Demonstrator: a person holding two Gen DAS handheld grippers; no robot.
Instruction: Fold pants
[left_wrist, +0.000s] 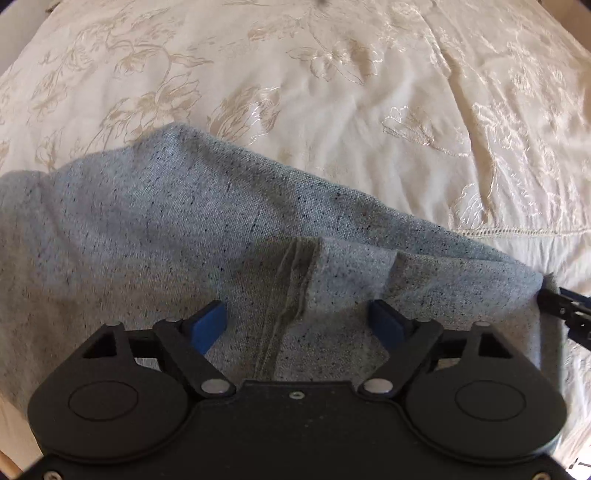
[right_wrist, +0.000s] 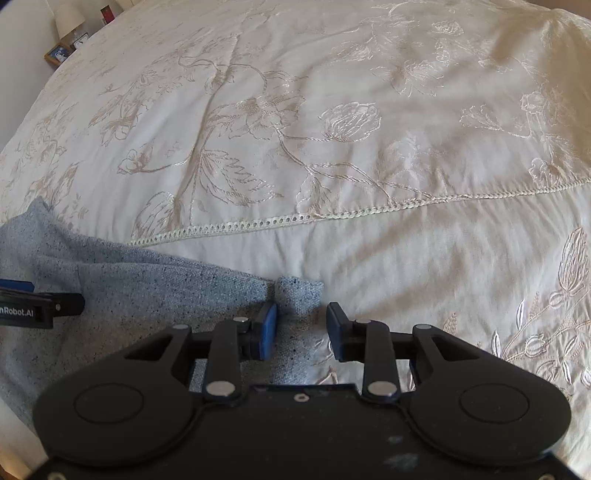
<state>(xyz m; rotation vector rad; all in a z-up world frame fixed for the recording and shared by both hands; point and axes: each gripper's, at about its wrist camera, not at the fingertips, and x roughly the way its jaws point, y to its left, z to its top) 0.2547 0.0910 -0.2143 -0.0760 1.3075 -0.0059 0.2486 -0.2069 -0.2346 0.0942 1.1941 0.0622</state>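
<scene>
Left tool (right_wrist: 70, 302) reads "nRobot.AI", over pants (right_wrist: 147, 288).

Grey speckled pants (left_wrist: 155, 221), folded on floral bedspread.
Lay spread beneath and between the left jaws; bunched corner (right_wrist: 299, 295) sat just ahead of the right jaws.

A cream bedspread (right_wrist: 369, 110) covers the bed and fills most of both views; it is embroidered with pale beige flowers and leaves, is lightly creased, and carries an openwork lace seam (right_wrist: 332, 216) running across it from lower left to upper right. In the upper left corner of the right wrist view, beyond the edge of the bed, a lamp with a white shade (right_wrist: 68, 16) stands against a pale wall. Just beside the lamp are a wood-framed picture (right_wrist: 57, 54) and a few small items too blurred to identify.
</scene>
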